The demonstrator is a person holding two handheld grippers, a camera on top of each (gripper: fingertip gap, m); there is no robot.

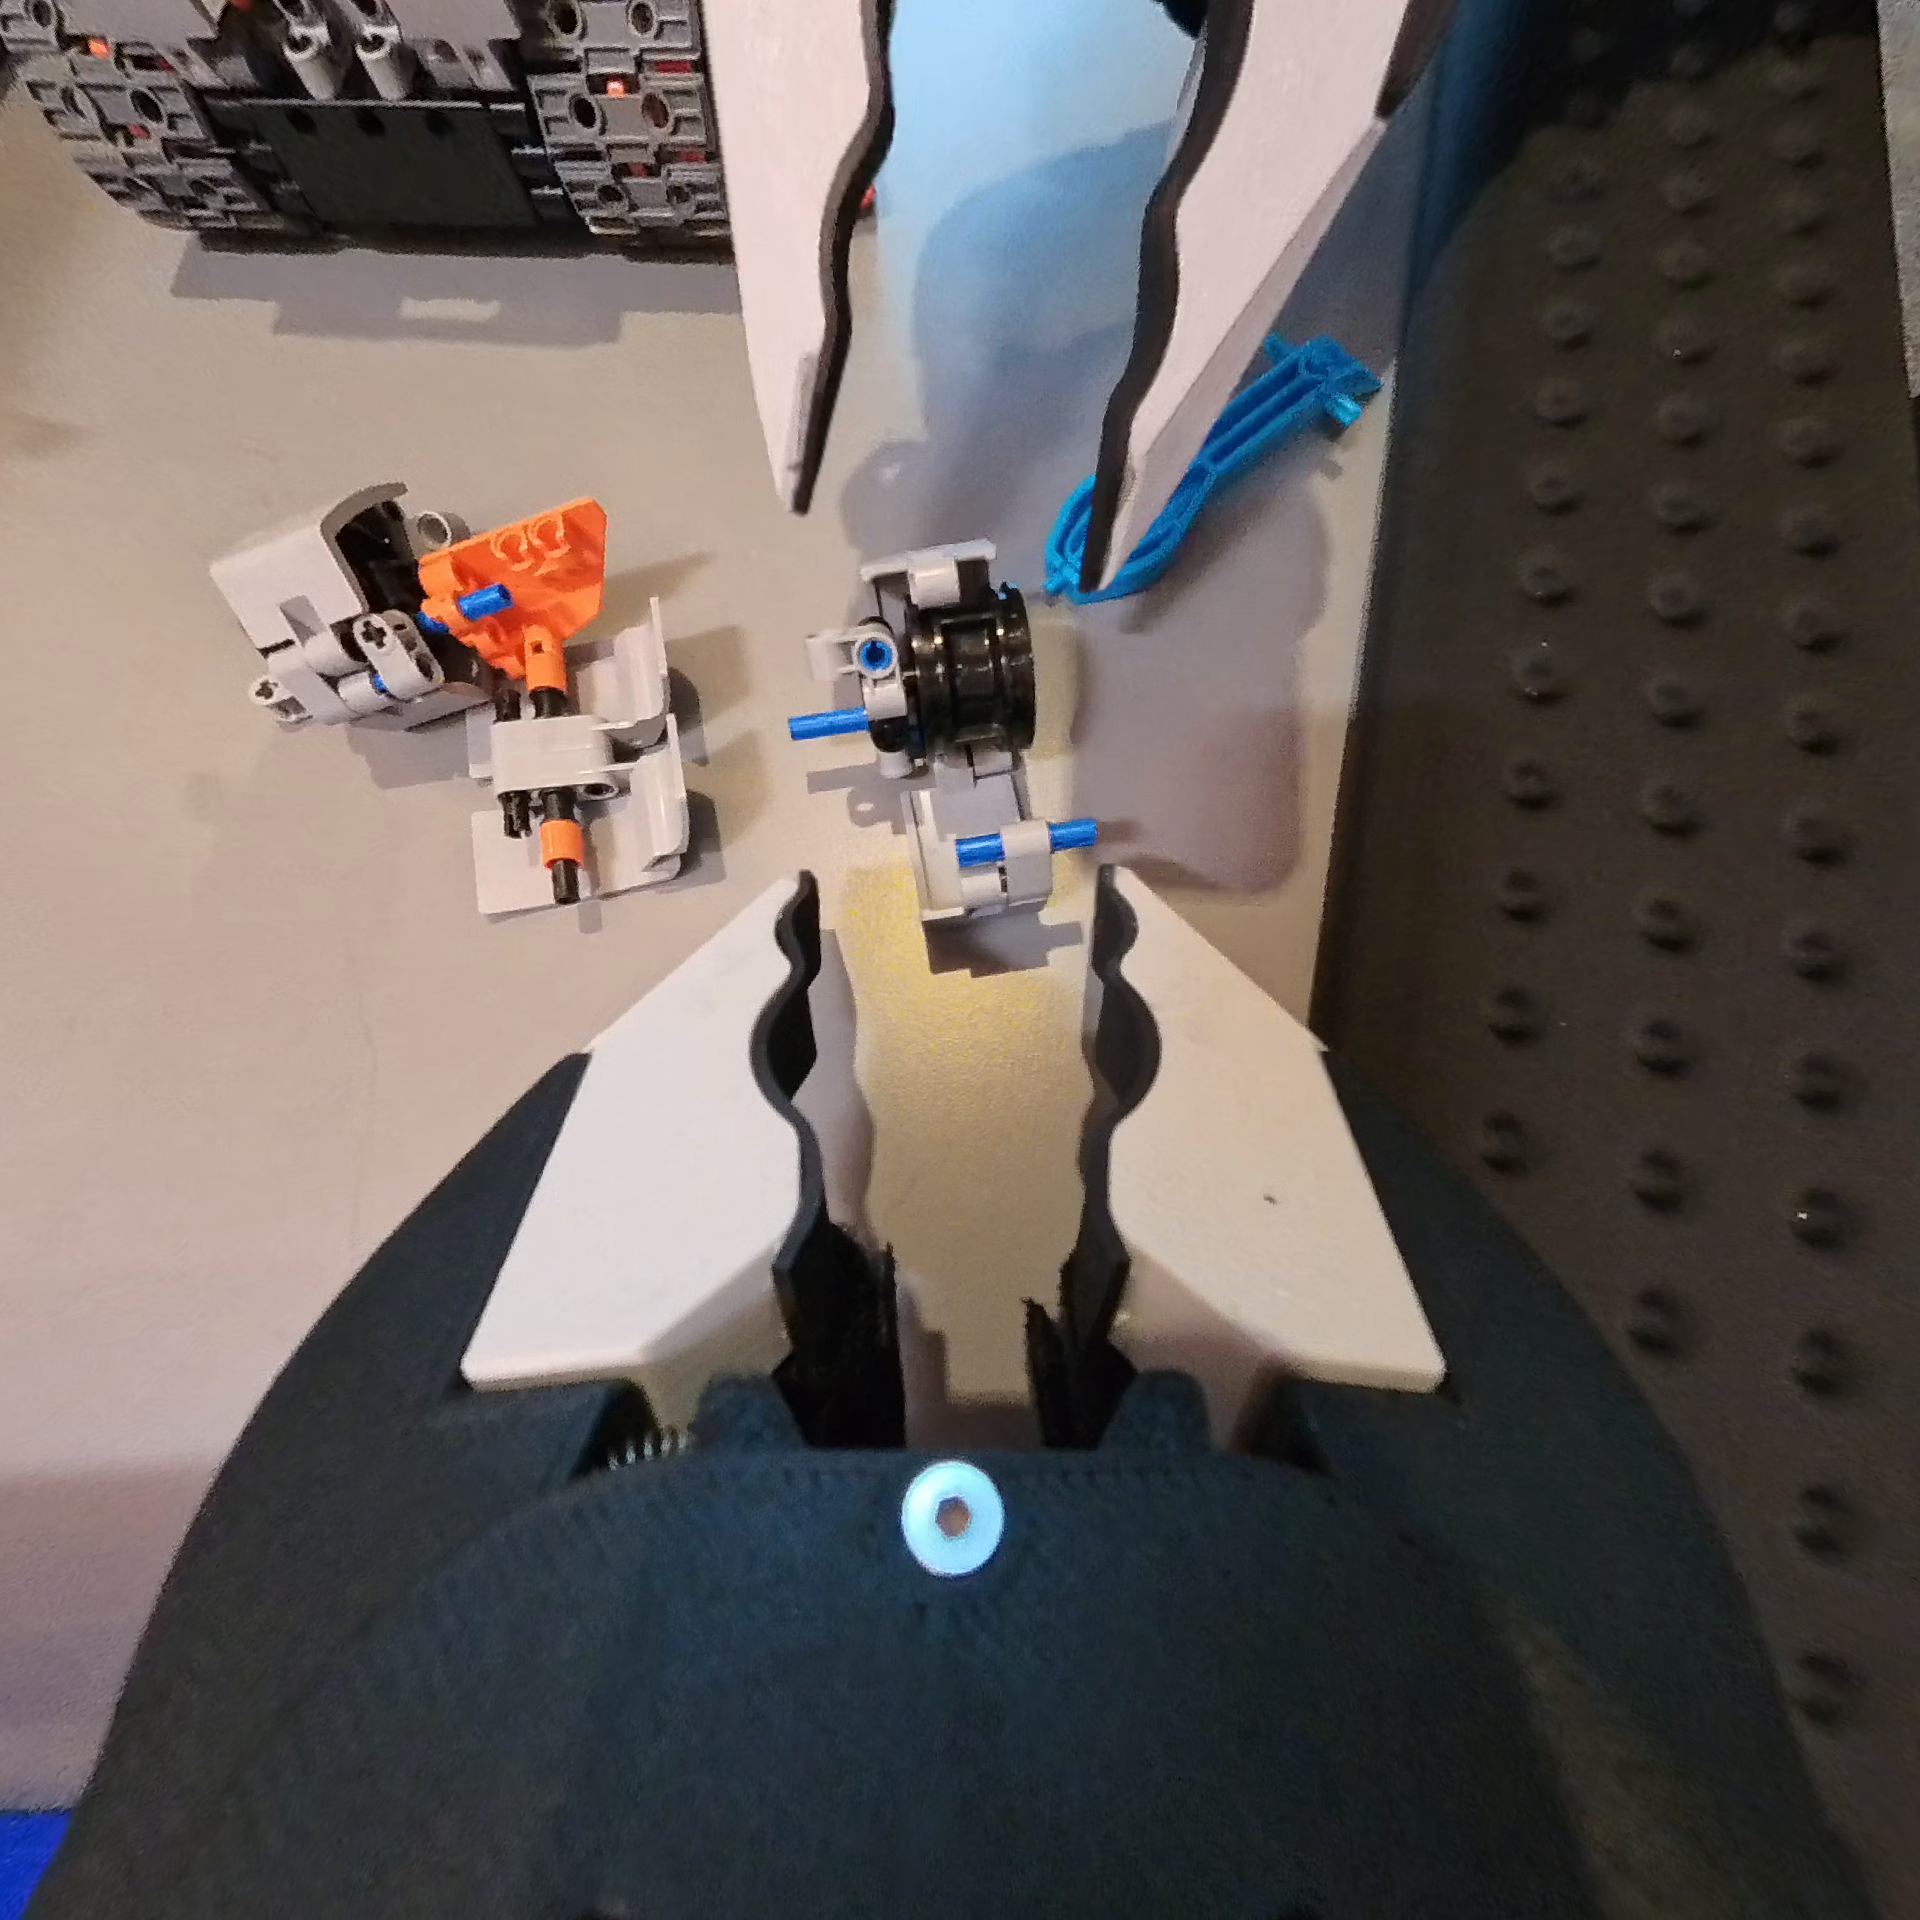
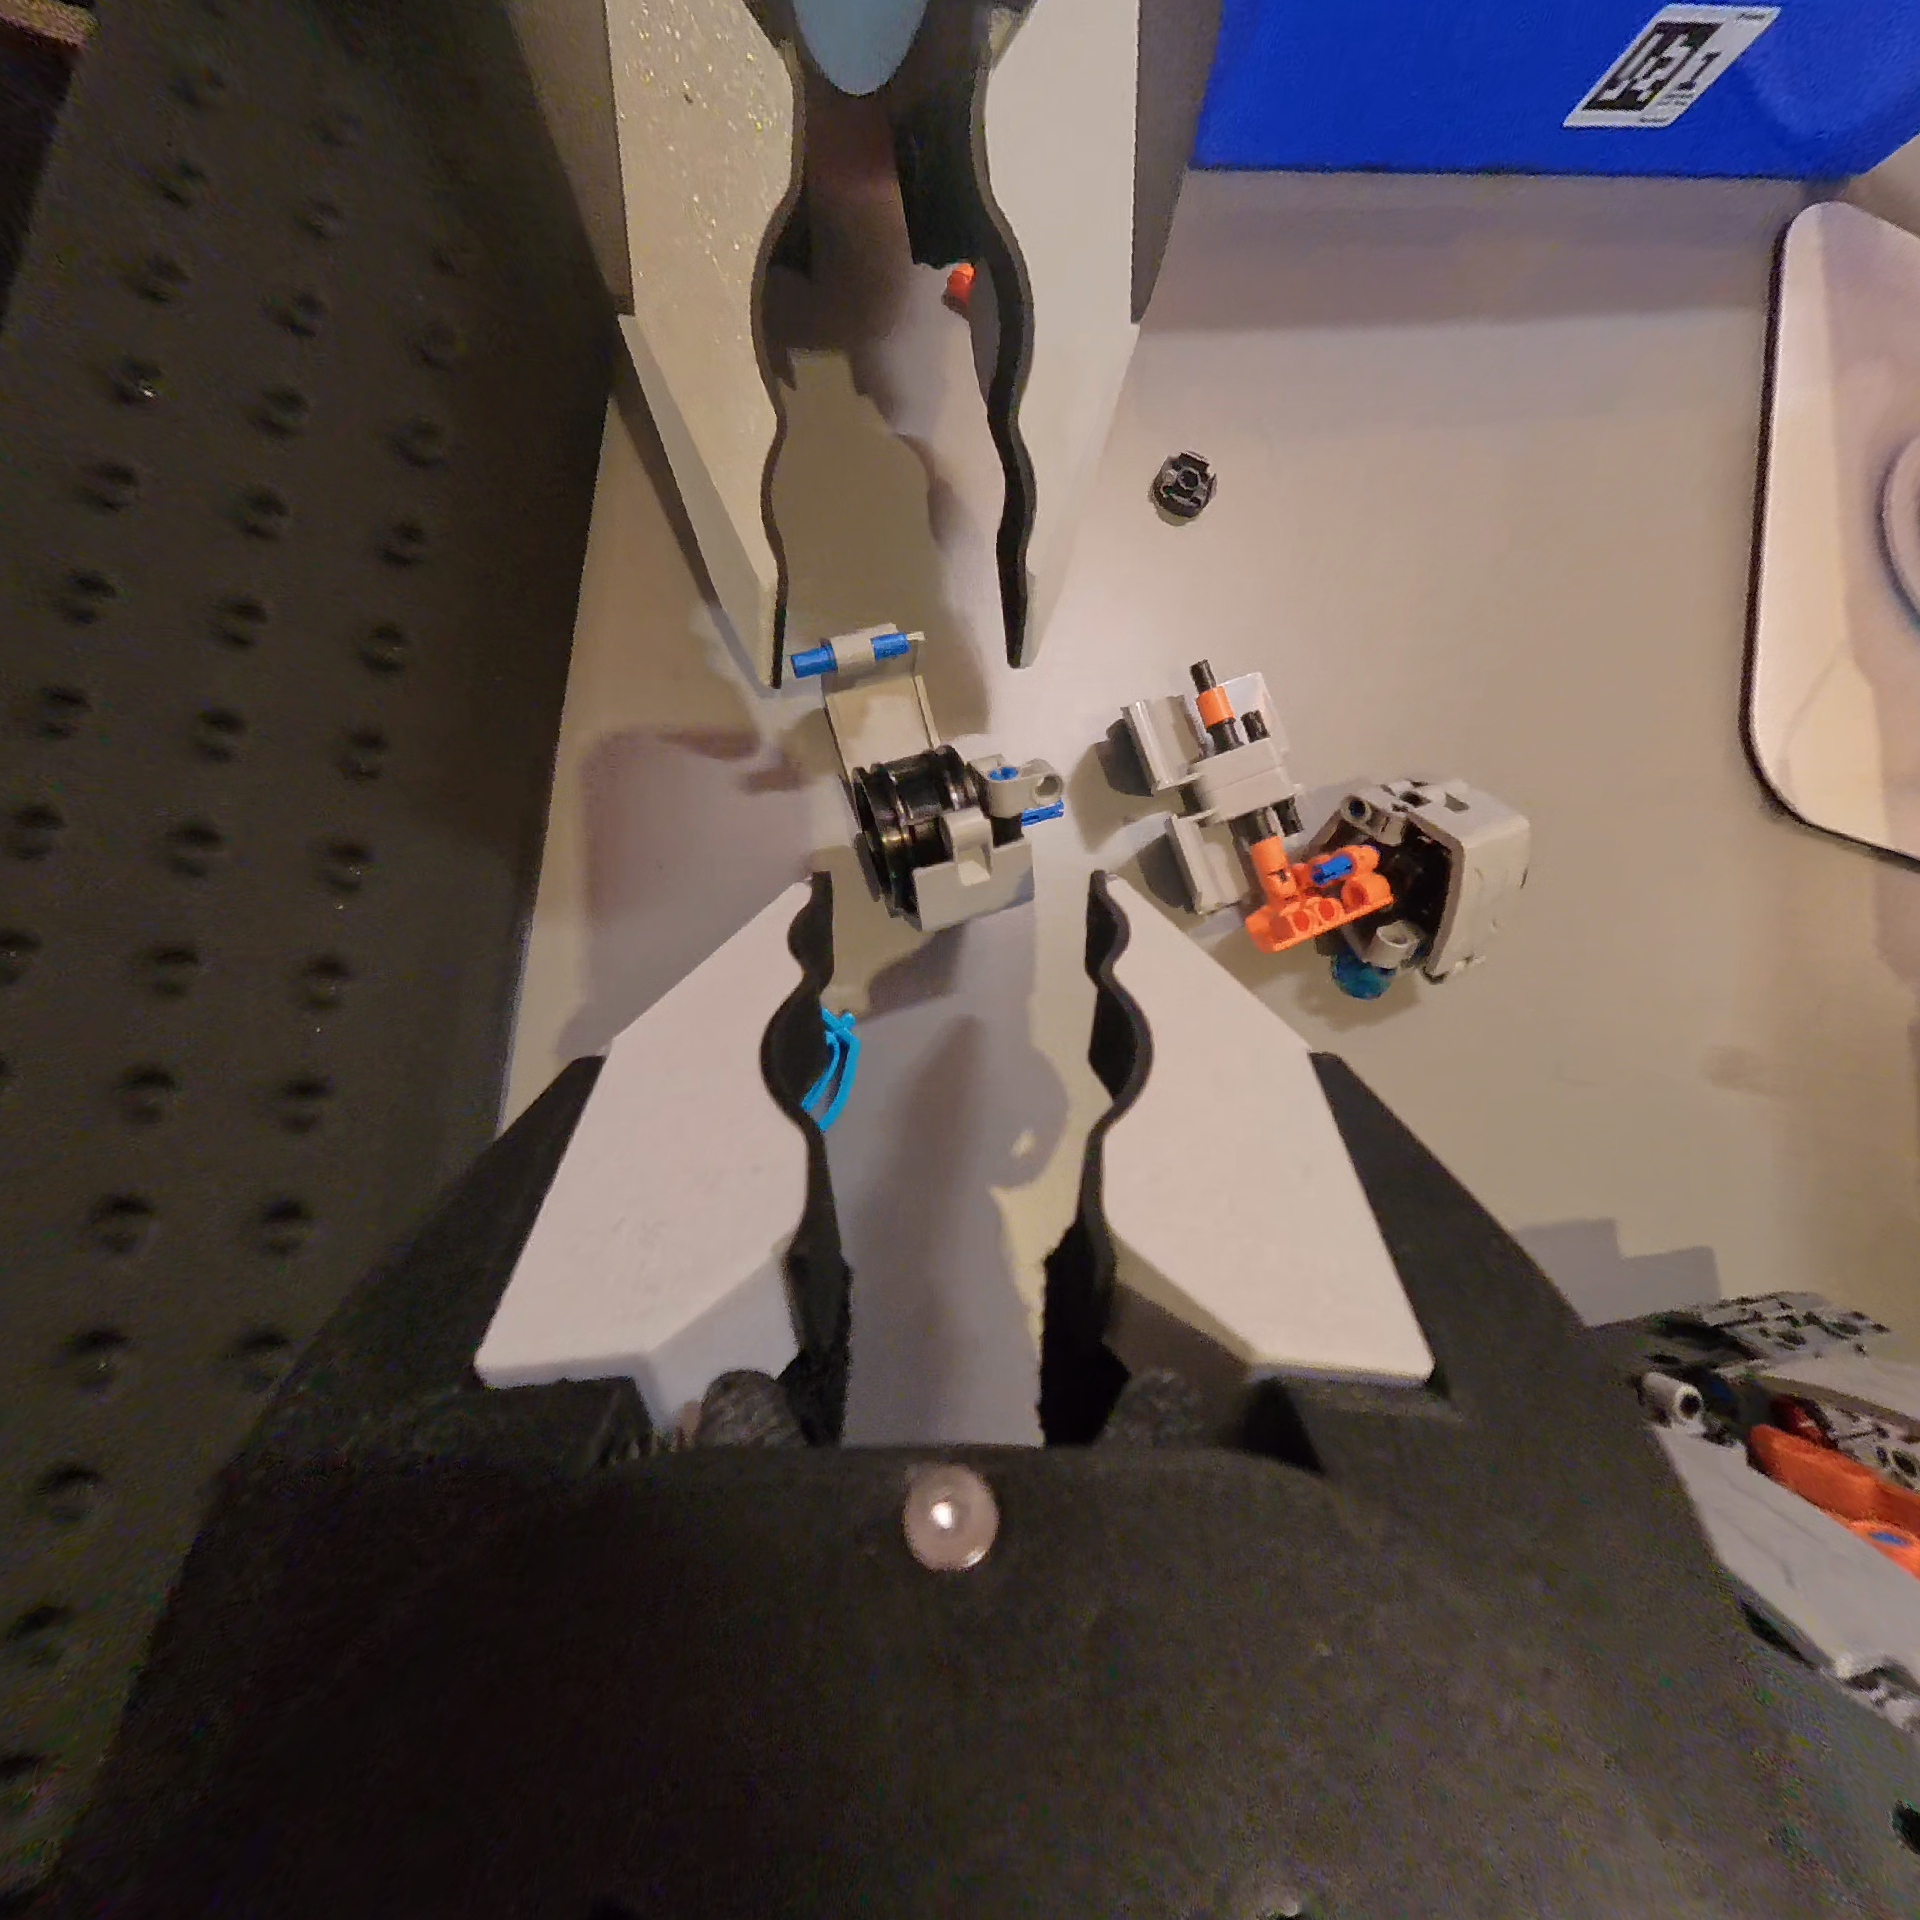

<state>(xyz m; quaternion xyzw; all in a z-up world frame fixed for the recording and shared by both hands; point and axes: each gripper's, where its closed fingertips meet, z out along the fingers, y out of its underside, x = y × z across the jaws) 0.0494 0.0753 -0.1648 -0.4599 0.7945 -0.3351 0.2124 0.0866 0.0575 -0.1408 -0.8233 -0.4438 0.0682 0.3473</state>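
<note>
A small grey brick assembly with a black wheel (image 1: 961,675) and blue pins lies on the grey table between the two grippers. My left gripper (image 1: 956,883) is open and empty, its tips on either side of the assembly's near end, which carries a blue pin (image 1: 1023,844). My right gripper (image 1: 945,540) faces it from the far side, open and empty. In the right wrist view the wheel assembly (image 2: 935,831) lies just beyond my right gripper (image 2: 956,883), with the left gripper (image 2: 897,665) opposite. A grey and orange assembly (image 1: 468,665) lies to the left, also seen in the right wrist view (image 2: 1320,842).
A blue plastic piece (image 1: 1226,468) lies under the right gripper's finger. A large dark grey brick model (image 1: 364,114) stands at the back left. A black studded mat (image 1: 1662,831) borders the table. A blue box (image 2: 1507,83), a white tray (image 2: 1849,520) and a small dark round piece (image 2: 1184,483) show. My hands' fingertips stand some 6 cm from each other. My left gripper is the nearer one to the small dark round piece (image 2: 1184,483): about 8 cm, against 12 cm.
</note>
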